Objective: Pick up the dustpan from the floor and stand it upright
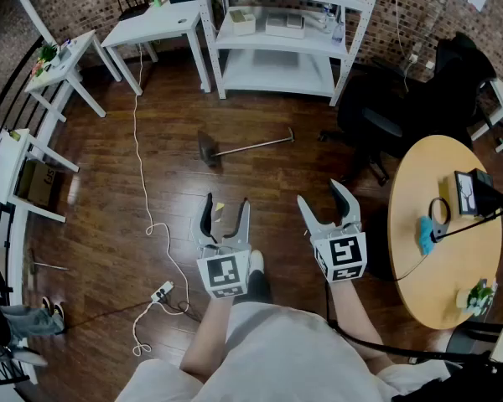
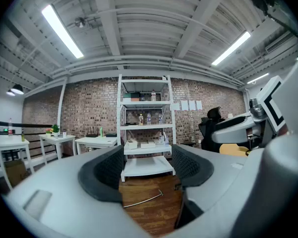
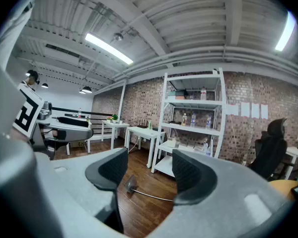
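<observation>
The dustpan [image 1: 208, 149] lies flat on the wood floor ahead of me, its dark pan at the left and its long metal handle [image 1: 256, 146] running right. In the left gripper view only the handle [image 2: 143, 200] shows between the jaws. The right gripper view shows the pan [image 3: 131, 185] and handle far off on the floor. My left gripper [image 1: 226, 212] and right gripper [image 1: 328, 200] are both held well short of it. Both are open with nothing between their fingers.
A white shelf unit [image 1: 277, 32] stands behind the dustpan, white tables [image 1: 151, 25] to the left. A white cable [image 1: 142, 182] snakes down to a power strip [image 1: 163, 291]. A black office chair [image 1: 377, 124] and a round wooden table [image 1: 444, 224] are on the right.
</observation>
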### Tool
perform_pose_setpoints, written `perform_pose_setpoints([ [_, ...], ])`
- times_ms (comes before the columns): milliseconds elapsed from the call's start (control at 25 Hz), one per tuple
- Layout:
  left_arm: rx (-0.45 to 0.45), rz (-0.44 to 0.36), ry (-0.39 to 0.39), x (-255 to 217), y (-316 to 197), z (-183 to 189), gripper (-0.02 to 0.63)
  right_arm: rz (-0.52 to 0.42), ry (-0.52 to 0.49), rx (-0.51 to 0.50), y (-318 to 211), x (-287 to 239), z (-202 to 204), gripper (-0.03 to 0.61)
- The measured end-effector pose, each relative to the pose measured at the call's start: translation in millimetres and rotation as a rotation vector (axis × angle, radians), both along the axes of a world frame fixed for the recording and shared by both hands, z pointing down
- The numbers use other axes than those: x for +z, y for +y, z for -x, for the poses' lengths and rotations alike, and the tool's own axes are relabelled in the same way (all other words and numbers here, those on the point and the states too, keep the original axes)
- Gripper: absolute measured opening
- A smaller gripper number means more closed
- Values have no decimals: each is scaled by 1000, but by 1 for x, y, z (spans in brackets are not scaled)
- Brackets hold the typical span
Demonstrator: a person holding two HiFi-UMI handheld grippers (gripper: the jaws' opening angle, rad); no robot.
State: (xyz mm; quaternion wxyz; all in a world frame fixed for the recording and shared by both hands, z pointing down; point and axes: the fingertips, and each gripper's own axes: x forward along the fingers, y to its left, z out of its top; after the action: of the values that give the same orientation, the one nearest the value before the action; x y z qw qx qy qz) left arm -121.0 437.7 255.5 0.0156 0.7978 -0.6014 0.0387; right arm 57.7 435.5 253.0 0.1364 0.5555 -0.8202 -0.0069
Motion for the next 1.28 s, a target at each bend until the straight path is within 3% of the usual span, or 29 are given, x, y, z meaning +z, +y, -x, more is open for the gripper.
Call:
perform_pose_setpoints([
  [200, 55, 20, -29, 6, -98, 19, 318, 39, -14, -40, -93, 4, 37, 268],
  [400, 63, 58, -29, 18, -178, 17, 316, 65, 17, -69, -169, 15, 42, 268],
  [600, 52, 85, -26, 38, -260, 6, 313, 123, 8, -59, -257, 47, 22, 268],
  [840, 20, 158, -26, 75, -375, -29, 308, 168, 45, -134, -388, 78, -5, 267],
  [1080, 30, 279, -36, 118, -480, -71, 308, 331, 88, -219, -484, 146, -39, 225],
  [1280, 83, 343, -71, 171, -544, -103, 301, 467, 114, -223, -538, 227, -72, 222],
])
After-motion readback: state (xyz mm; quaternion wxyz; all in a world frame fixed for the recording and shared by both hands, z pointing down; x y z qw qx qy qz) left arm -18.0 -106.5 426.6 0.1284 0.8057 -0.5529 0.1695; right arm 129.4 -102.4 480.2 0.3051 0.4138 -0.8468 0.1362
